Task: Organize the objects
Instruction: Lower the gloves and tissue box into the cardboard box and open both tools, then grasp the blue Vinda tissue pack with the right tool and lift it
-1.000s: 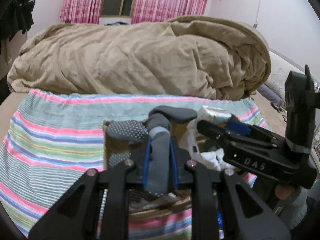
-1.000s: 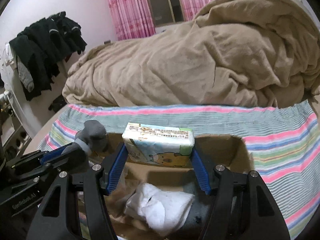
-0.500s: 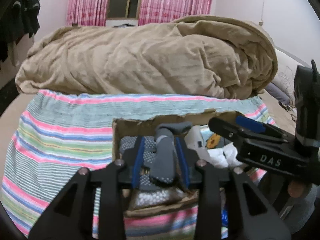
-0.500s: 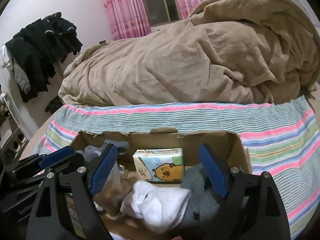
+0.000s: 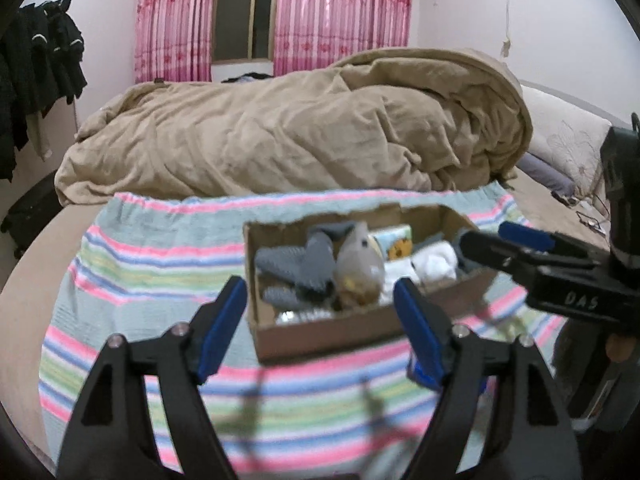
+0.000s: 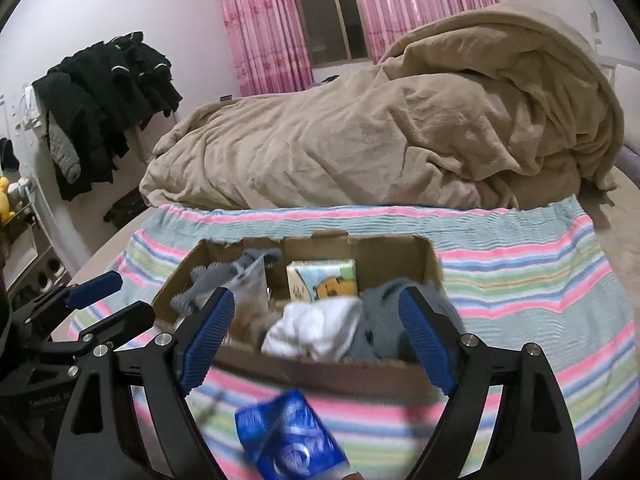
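Nearest, at the bed's front edge in the right wrist view: blue packet [image 6: 290,436], blurred, lying on the striped blanket [image 6: 560,344] just in front of the cardboard box [image 6: 320,368]. Right gripper [image 6: 316,344] over the box's near wall, jaws spread wide, pinching nothing. Left gripper [image 5: 318,330] likewise before the box [image 5: 320,336], jaws spread wide and empty.

Inside the box, near to far: white sock bundle [image 6: 316,330] against the near wall, grey knit piece [image 6: 376,320] touching it toward the right corner; grey socks [image 5: 300,268] in the left part beside a translucent bag [image 5: 358,270], standing upright between socks and white bundle; tissue pack [image 6: 322,280] with a cartoon bear against the far wall.

Beyond the striped blanket: rumpled tan duvet [image 5: 300,136] across the middle of the bed, pillow [image 5: 568,140] at the right edge. Farther off: dark clothes [image 6: 104,104] hanging at the left wall, pink curtains [image 5: 344,12] around the window.
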A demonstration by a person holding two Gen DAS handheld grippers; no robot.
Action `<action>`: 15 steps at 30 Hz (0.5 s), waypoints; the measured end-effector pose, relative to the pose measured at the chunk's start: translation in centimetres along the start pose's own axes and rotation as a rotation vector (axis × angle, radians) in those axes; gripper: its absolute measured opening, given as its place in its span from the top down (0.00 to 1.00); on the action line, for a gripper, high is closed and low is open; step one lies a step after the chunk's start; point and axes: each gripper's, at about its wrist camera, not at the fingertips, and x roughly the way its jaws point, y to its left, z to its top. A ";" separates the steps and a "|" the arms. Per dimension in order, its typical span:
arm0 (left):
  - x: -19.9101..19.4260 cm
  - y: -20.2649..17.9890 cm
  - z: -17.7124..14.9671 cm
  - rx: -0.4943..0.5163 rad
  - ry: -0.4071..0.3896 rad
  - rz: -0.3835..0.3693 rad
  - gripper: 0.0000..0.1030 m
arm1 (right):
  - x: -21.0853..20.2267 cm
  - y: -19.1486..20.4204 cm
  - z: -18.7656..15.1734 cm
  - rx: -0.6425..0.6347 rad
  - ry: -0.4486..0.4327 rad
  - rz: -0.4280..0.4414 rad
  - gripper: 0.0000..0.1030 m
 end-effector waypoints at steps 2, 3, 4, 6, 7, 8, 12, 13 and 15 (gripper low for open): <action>-0.3 -0.3 -0.5 0.004 0.013 -0.009 0.25 | -0.8 -0.2 -0.6 -0.010 0.006 -0.004 0.16; -0.5 -0.5 -0.8 0.001 0.022 -0.018 0.25 | -1.2 -0.3 -1.0 -0.014 0.012 -0.004 0.16; -0.6 -0.6 -1.0 -0.004 0.027 -0.024 0.25 | -1.5 -0.4 -1.4 -0.015 0.017 -0.005 0.16; -0.9 -0.7 -1.6 -0.020 0.042 -0.039 0.25 | -1.8 -0.6 -2.1 -0.020 0.034 0.000 0.16; -0.9 -0.8 -1.8 -0.029 0.047 -0.045 0.25 | -1.9 -0.7 -2.4 -0.026 0.042 0.000 0.16; -0.9 -0.8 -2.0 -0.041 0.054 -0.052 0.24 | -2.0 -0.6 -2.8 -0.036 0.048 -0.003 0.16; -0.4 -0.8 -3.7 -0.065 0.106 -0.059 0.21 | -1.7 -0.7 -4.2 -0.056 0.079 -0.001 0.16; -0.1 -0.8 -4.1 -0.064 0.119 -0.056 0.21 | -1.6 -0.6 -4.5 -0.059 0.090 -0.002 0.16; 0.4 -0.7 -4.8 -0.071 0.146 -0.058 0.21 | -1.3 -0.6 -4.9 -0.063 0.103 0.000 0.16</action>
